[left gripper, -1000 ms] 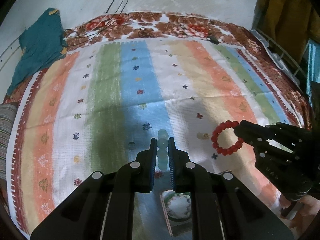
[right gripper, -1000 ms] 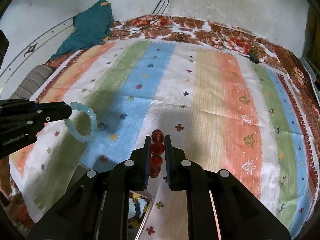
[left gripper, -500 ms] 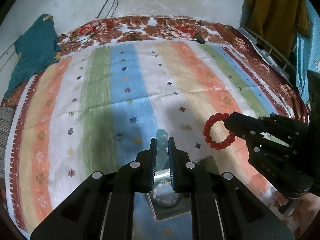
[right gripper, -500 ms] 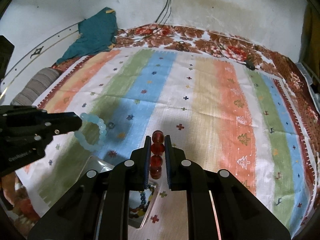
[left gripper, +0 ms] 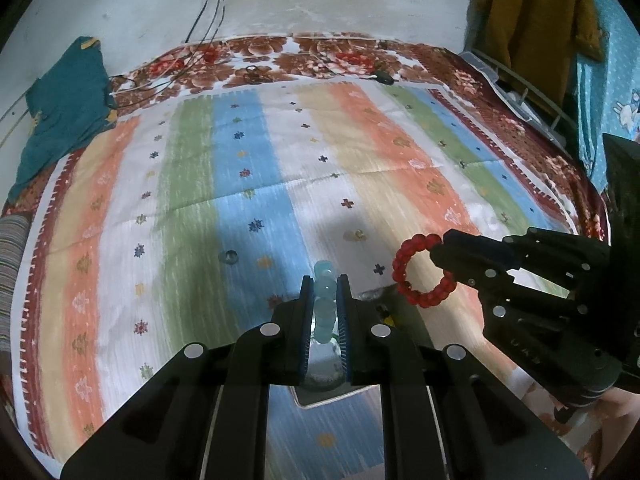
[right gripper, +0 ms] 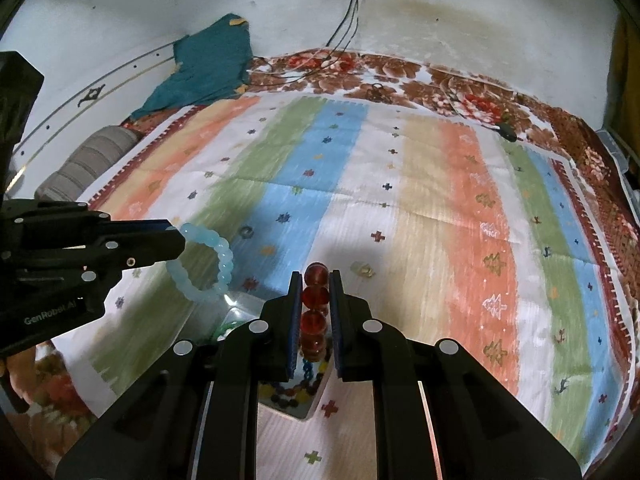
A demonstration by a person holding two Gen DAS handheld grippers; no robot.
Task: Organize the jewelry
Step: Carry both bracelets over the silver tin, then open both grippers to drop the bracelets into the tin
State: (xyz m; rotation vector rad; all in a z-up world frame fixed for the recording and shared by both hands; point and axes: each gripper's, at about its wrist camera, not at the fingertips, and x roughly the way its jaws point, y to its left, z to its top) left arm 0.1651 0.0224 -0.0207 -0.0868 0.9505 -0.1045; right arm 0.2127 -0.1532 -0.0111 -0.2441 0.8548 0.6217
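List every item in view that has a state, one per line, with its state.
Left gripper: shut on the light blue bracelet.
Light blue bracelet: gripped, hanging clear of the bedspread.
Right gripper: shut on the red bracelet.
Red bracelet: gripped, held above the bedspread.
Clear box: on the bedspread, beaded jewelry inside.
Small ring: lying loose on the bedspread.
Striped bedspread: spread flat, creased.

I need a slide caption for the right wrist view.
Right gripper holds a red bracelet; left gripper holds a pale blue bracelet.
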